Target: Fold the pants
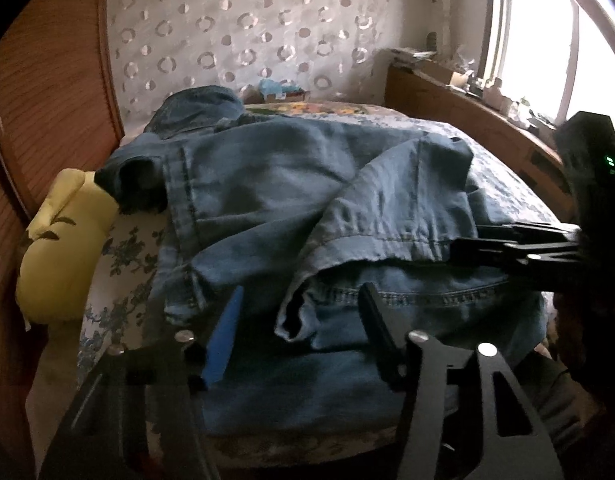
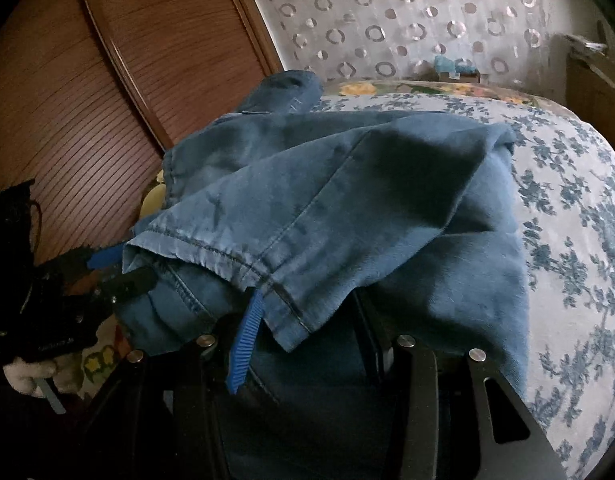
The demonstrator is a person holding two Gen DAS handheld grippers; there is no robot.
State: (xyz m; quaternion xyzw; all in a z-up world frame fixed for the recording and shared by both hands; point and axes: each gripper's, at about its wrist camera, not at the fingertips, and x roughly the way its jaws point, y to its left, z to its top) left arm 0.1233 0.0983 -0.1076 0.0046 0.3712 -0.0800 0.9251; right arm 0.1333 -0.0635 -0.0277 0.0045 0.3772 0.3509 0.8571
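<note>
We see faded blue denim pants (image 1: 267,200) heaped on a bed with a blue-flowered white sheet (image 2: 567,208); circle-patterned wallpaper (image 1: 247,28) at twelve o'clock, wooden slatted wardrobe (image 2: 87,120) at nine. The left gripper (image 1: 299,320) stands half-open over the hem; the right gripper (image 2: 307,320) clamps a pant leg. No writing is legible.

Open bedspread (image 2: 567,208) at the right of the right wrist view gives free passage. The jeans (image 2: 347,208) fill the centre. At left, the wooden panel (image 2: 87,112) and yellow pillow (image 1: 63,240) close the way; a headboard shelf (image 1: 467,120) bounds the upper right of the left wrist view.
</note>
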